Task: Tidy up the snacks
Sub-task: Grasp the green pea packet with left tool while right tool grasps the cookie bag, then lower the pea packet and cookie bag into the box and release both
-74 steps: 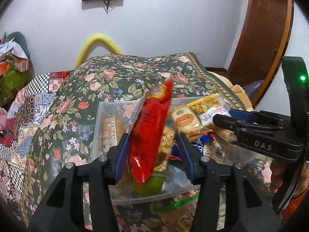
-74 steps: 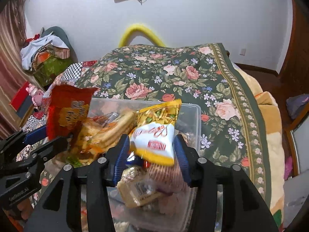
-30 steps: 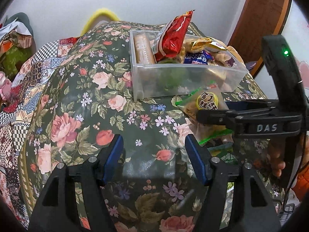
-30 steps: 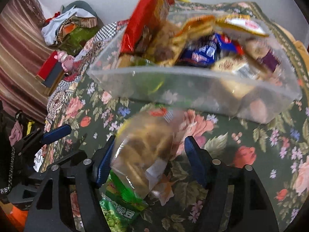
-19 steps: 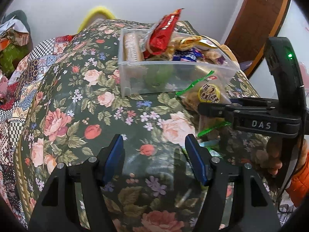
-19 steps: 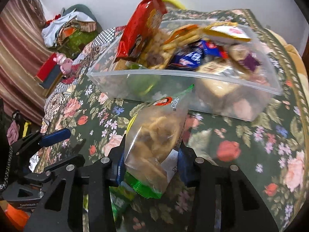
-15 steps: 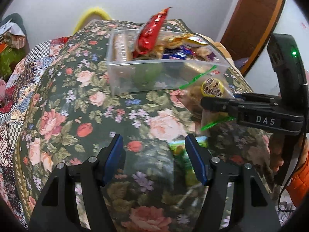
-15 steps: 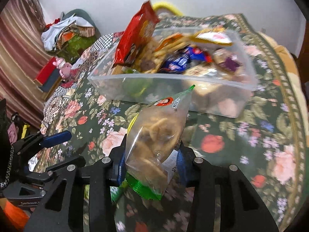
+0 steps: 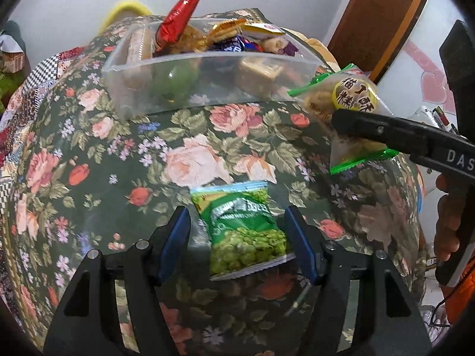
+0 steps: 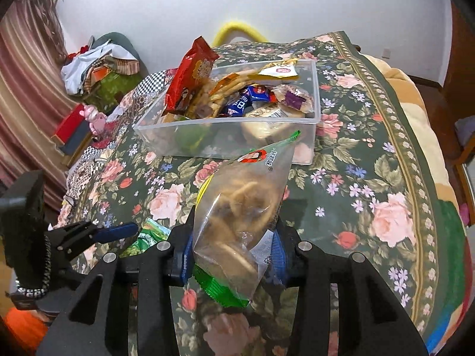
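My right gripper [image 10: 233, 256] is shut on a clear bag of fried snacks [image 10: 240, 207] with green ends and holds it above the floral blanket; the bag also shows in the left wrist view [image 9: 344, 109]. My left gripper [image 9: 237, 237] is open, its fingers on either side of a green pea packet [image 9: 243, 225] that lies flat on the blanket. A clear plastic bin [image 10: 314, 95] full of snacks stands beyond, with a red packet [image 10: 191, 74] sticking up at its left end. The bin also shows in the left wrist view [image 9: 207, 74].
The floral blanket [image 10: 371, 178] covers a rounded surface that drops off at the sides. Piled clothes [image 10: 98, 62] and a red box [image 10: 71, 130] lie to the left. A brown door [image 9: 380, 14] stands to the right.
Both grippers pulled back from the bin. The right gripper closed on the clear snack bag and lifted it. The left gripper moved right, over the green pea packet.
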The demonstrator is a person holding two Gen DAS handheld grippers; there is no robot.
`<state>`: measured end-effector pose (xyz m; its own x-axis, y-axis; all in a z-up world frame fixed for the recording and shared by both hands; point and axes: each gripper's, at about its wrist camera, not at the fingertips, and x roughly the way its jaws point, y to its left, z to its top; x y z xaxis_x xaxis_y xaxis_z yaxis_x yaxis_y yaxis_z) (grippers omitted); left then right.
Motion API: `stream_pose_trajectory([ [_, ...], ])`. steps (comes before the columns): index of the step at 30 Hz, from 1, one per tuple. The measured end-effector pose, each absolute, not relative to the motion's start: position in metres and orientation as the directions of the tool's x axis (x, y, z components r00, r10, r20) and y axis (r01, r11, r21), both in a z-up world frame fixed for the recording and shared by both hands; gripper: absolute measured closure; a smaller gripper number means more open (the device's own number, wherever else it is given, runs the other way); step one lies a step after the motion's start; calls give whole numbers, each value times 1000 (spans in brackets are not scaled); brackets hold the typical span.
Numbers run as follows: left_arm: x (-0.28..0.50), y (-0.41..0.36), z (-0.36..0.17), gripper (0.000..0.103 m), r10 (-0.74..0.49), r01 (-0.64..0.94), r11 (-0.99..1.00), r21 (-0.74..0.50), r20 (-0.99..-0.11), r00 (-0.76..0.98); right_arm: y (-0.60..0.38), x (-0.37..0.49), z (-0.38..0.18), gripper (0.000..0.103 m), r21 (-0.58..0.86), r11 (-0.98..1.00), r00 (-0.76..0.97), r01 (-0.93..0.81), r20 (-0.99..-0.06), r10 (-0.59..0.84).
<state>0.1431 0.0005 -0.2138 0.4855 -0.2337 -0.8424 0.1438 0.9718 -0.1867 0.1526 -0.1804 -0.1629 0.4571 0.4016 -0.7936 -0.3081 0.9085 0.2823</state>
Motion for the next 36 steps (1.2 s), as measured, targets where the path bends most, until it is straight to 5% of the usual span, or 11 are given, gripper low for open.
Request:
stream_pose_trajectory([
  [13, 143, -1, -219, 59, -252, 177, 966, -188, -831, 495, -184, 149, -158, 64, 287, 907, 475, -309, -779, 409],
  [20, 147, -2, -201, 87, -255, 198, 965, -175, -810, 528, -188, 154, -152, 64, 284, 909, 498, -306, -766, 407],
  [36, 175, 8, -158, 90, -243, 171, 970, -173, -730, 638, -189, 177, -136, 64, 286, 909, 547, -303, -729, 412],
])
